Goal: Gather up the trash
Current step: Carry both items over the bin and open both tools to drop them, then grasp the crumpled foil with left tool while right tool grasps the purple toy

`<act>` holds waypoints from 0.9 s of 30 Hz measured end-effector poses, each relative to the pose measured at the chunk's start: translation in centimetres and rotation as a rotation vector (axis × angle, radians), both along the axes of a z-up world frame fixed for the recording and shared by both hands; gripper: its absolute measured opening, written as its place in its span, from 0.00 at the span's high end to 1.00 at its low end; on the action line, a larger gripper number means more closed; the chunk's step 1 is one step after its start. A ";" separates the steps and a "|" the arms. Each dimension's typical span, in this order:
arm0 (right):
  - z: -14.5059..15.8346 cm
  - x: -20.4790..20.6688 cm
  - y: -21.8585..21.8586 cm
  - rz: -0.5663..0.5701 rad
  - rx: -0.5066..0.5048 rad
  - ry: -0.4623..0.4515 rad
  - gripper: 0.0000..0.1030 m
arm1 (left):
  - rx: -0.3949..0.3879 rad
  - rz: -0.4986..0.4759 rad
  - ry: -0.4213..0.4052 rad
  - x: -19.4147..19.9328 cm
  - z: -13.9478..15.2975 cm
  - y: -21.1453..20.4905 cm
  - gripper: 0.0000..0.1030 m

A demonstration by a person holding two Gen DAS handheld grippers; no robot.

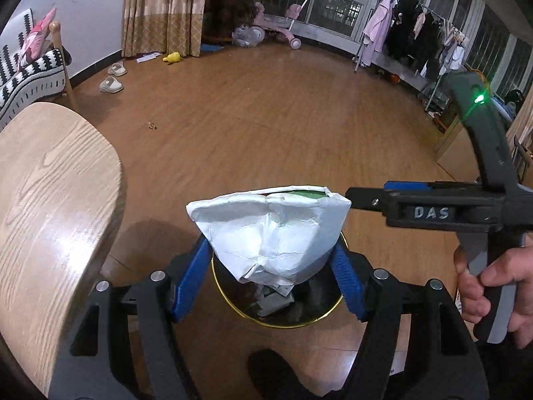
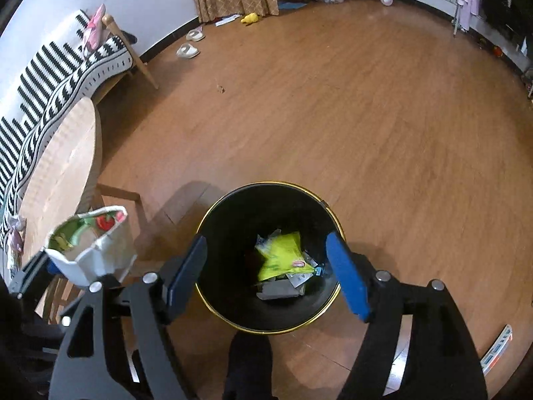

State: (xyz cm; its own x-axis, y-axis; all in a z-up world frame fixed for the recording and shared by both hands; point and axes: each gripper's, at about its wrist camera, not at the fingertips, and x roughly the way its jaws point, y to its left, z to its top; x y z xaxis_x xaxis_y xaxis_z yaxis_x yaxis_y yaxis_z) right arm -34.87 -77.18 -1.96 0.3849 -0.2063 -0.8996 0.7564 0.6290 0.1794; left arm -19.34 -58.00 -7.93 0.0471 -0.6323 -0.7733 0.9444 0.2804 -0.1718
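While the left gripper (image 1: pixel 269 273) has its jaws clamped on a white carton (image 1: pixel 271 230), the bin (image 2: pixel 213 213) sits below. Right gripper (image 2: pixel 266 273) jaws apart w/ nothing between, over the bin; yellow wrapper (image 2: pixel 283 253) inside. Bench (image 1: pixel 50 183) at 9 o'clock.

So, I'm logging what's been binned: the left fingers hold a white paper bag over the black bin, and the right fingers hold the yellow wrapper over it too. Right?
Not quite. The right gripper is open and empty; the yellow wrapper already lies inside the bin, as the right wrist view shows. The left gripper does hold the white paper bag over the bin.
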 end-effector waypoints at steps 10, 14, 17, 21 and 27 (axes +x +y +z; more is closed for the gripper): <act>1.0 -1.6 -1.1 -0.058 -0.020 -0.034 0.28 | -0.005 -0.014 0.014 0.1 -0.8 -1.8 0.16; 1.3 -1.2 -0.9 -0.049 -0.024 -0.040 0.28 | -0.012 0.009 0.015 0.7 -0.6 -1.2 0.16; 1.9 0.0 -0.2 -0.025 -0.035 -0.047 0.28 | -0.028 0.041 0.018 1.9 0.4 0.2 0.14; 3.3 3.6 2.4 0.050 -0.052 -0.069 0.26 | -0.070 0.119 -0.002 4.6 2.5 3.5 0.10; 5.6 11.6 10.1 0.263 -0.082 -0.107 0.26 | -0.107 0.331 -0.022 11.3 5.8 11.6 0.09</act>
State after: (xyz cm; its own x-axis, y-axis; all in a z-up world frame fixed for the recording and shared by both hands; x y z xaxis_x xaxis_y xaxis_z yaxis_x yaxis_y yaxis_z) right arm -23.27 -67.07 3.62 0.5269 -0.1571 -0.8353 0.5451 0.8165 0.1903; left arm -8.01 -46.36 -2.18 0.2797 -0.6569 -0.7001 0.8088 0.5541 -0.1968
